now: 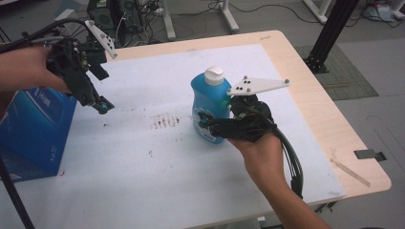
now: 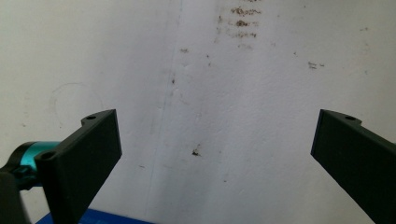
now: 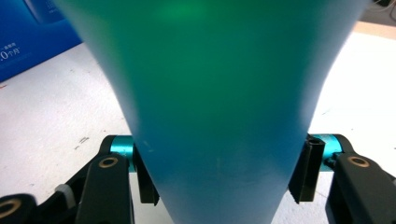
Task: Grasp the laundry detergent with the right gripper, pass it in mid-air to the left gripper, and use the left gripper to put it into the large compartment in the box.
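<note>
My right tool (image 1: 206, 123) has its two black jaws set against the sides of the blue detergent bottle (image 1: 206, 102), low on its body. In the right gripper view the bottle (image 3: 219, 112) fills the space between the jaws, and both pads lie flat against its blue-green wall, one on each side, so the tool is closed on it about as far as the bottle's width allows.

The bottle stands upright on the counter (image 1: 143, 181), near the middle of the white mat and a little towards my right. Its long axis runs straight up and down. The white cap (image 1: 214, 75) points up, the base rests on the mat, and the label side faces towards me and my left. My right tool comes at it from the right side, lying about level, with the grey three-cornered plate (image 1: 258, 86) on top just beside the bottle's shoulder.

My left tool (image 1: 98, 106) hangs over the left part of the mat, well apart from the bottle, pointing down and forward. Its jaws stand wide apart with nothing between them; through the gap I see the stained white mat (image 2: 224, 93). A blue box (image 1: 33, 133) sits at the left edge of the counter, under my left hand (image 1: 26, 69).
</note>
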`<state>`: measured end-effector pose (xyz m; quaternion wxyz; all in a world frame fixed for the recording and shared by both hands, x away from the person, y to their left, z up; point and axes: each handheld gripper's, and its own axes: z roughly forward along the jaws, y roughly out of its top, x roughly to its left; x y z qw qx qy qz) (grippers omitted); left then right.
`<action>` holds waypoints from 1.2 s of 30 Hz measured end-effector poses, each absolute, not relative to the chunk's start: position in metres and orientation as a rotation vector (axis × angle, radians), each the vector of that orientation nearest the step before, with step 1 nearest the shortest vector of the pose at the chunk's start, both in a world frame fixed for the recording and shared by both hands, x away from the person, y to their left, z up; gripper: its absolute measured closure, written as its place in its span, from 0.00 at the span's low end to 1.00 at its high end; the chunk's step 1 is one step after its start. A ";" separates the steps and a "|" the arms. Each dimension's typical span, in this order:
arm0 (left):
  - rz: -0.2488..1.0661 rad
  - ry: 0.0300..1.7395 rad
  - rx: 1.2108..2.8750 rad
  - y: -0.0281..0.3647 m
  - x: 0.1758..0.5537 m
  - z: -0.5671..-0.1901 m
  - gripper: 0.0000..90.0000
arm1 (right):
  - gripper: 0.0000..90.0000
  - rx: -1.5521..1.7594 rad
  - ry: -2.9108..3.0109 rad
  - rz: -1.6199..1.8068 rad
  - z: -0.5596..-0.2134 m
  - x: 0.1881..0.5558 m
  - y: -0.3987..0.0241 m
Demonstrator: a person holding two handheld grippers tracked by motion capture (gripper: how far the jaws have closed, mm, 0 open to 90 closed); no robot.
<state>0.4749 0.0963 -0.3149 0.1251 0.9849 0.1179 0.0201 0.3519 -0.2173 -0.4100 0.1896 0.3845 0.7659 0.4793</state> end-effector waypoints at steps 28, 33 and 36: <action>0.083 0.281 2.836 0.087 0.459 -0.298 0.02 | 0.52 0.849 2.269 1.375 -0.388 0.355 -0.218; 0.078 0.239 2.832 0.081 0.450 -0.289 0.02 | 0.52 0.761 2.332 1.393 -0.379 0.358 -0.222; 0.073 0.213 2.832 0.076 0.445 -0.284 0.02 | 0.52 0.694 2.367 1.418 -0.373 0.361 -0.225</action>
